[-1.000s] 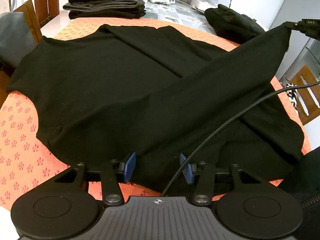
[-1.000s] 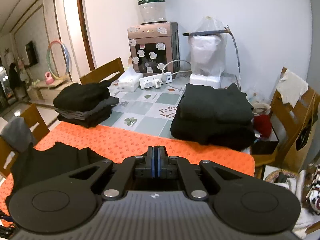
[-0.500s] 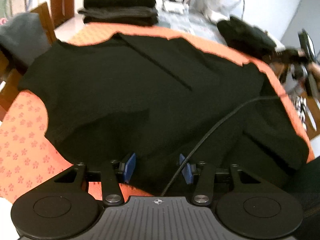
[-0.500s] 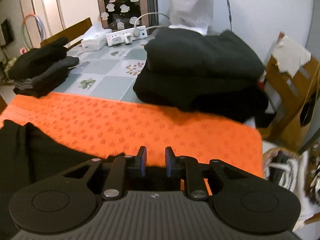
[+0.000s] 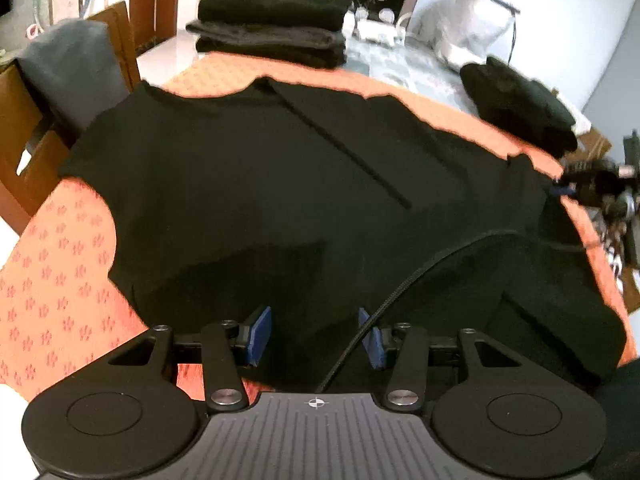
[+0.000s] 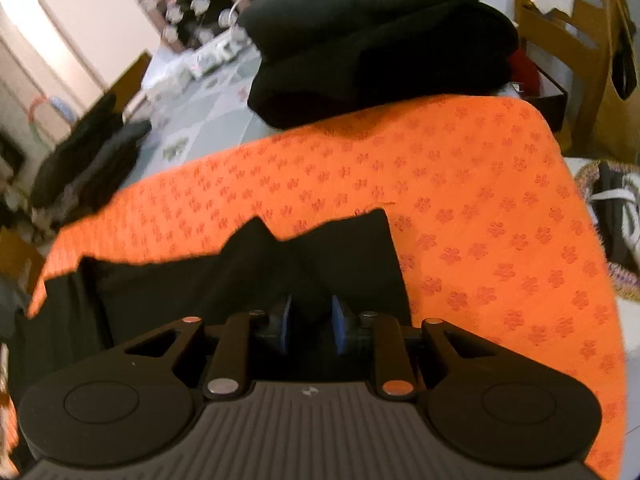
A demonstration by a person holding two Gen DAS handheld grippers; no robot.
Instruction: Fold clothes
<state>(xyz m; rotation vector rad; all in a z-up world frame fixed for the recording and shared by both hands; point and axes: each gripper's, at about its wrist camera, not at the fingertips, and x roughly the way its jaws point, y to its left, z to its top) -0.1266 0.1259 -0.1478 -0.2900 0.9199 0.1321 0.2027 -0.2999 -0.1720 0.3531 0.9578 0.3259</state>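
Right gripper (image 6: pixel 308 326) jaws parted, sleeve released since a second ago; black shirt (image 5: pixel 280 184) flat mid-frame. Left gripper (image 5: pixel 314 336) jaws wide, empty.

Both wrist views sit low and close, facing across the orange tablecloth (image 5: pixel 60 280), sharing the black garment (image 5: pixel 280 184).

garment (image 5: pixel 280 184): black | cloth (image 6: pixel 460 200): orange, darker flower print | tong pads (image 5: pixel 259 334): seemingly blue

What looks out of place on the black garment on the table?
A braided cable lies across the black garment, running from near the open left gripper toward the table's right side. It could get caught in a fold.
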